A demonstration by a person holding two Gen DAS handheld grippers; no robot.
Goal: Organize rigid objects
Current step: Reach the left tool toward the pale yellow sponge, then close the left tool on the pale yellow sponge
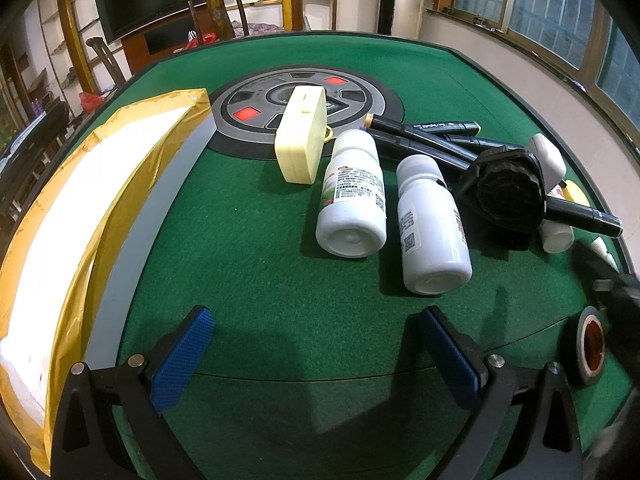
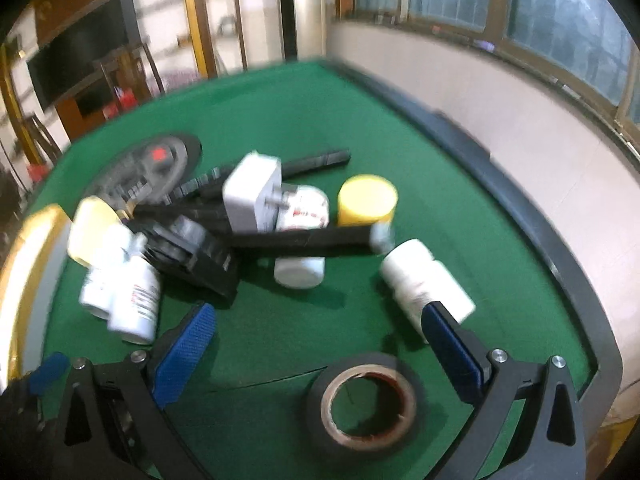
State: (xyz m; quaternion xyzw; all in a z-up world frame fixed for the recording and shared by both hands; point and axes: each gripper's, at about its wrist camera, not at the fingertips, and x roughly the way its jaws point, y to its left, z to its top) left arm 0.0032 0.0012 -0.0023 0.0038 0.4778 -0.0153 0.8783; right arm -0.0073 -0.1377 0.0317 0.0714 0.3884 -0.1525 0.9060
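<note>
Two white bottles (image 1: 352,196) (image 1: 432,228) lie on the green table (image 1: 260,260), beside a cream box (image 1: 302,134), black markers (image 1: 424,136) and a black knob-like part (image 1: 508,192). My left gripper (image 1: 316,344) is open, short of the bottles, holding nothing. My right gripper (image 2: 320,340) is open above a black tape roll (image 2: 366,404); a white bottle (image 2: 424,284) lies by its right finger (image 2: 452,352). The blurred right wrist view also shows a white adapter (image 2: 250,192), a yellow-capped jar (image 2: 366,200) and more white bottles (image 2: 132,300).
A white foam box wrapped in yellow tape (image 1: 80,216) stands along the table's left side. A round grey panel with red squares (image 1: 304,100) sits in the table's centre. The raised table rim (image 2: 520,216) runs on the right. Chairs and shelves stand beyond.
</note>
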